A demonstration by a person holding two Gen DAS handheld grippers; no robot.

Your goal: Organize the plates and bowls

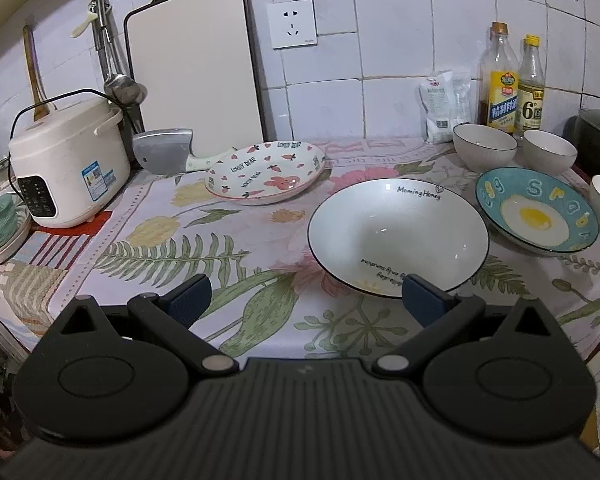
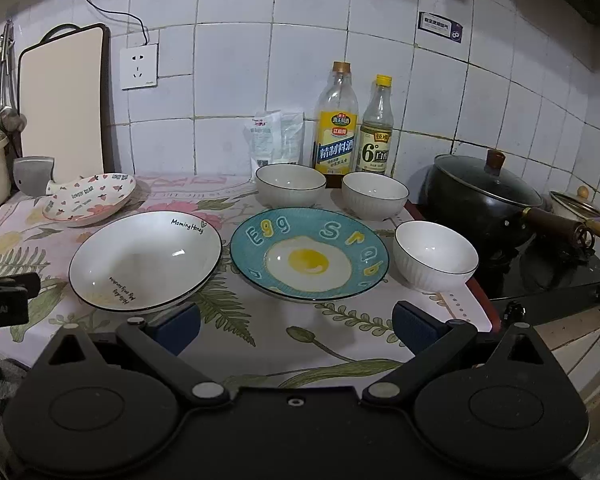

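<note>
at the bottom of each frame, the left gripper (image 1: pixel 306 300) and right gripper (image 2: pixel 296 326) hover with jaws spread wide, holding nothing. just beyond them on the floral cloth (image 2: pixel 260 340) sit the white deep plate (image 2: pixel 145 261) at centre left and the egg plate (image 2: pixel 310 253) at centre, side by side; three small white bowls (image 2: pixel 290 185) stand apart behind and to the right, and the carrot plate (image 2: pixel 89 199) lies at far left. nothing is stacked, so i judge the sorting not yet begun. only the left view shows the rice cooker (image 1: pixel 66 164) whole; only the right view shows the black pot (image 2: pixel 482 196) on the stove.
</note>
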